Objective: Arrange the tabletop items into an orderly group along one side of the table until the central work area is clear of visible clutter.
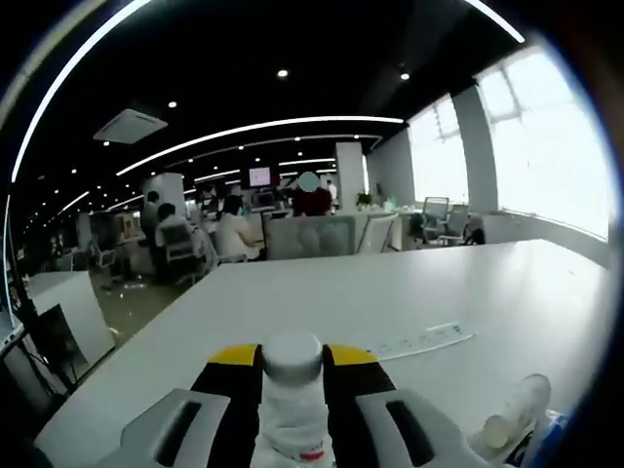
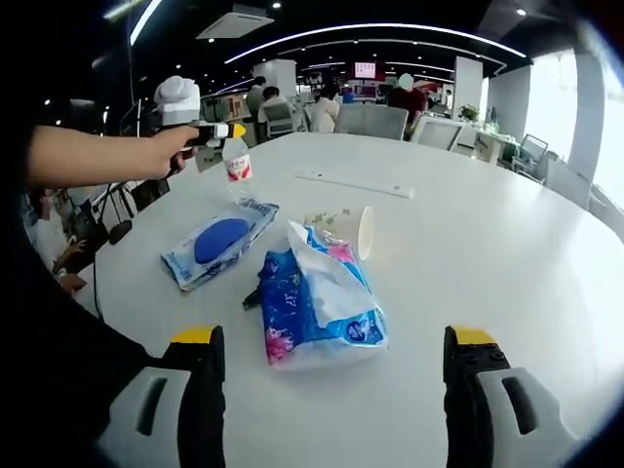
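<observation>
White table holds two packets, one cup, one bottle.

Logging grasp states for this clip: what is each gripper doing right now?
Left gripper: closed on a small white-capped bottle, lifted above the table.
Right gripper: open, jaws wide apart, holding nothing, facing the tissue pack.

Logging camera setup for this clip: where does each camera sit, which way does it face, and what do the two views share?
Left gripper view: rides the left gripper, looking across the white table toward the office; its jaws clamp a small bottle.
Right gripper view: rides the right gripper, jaws wide apart, facing a tissue pack, blue pouch and paper cup; the person's arm shows.
Shared: table, bottle, left gripper.
</observation>
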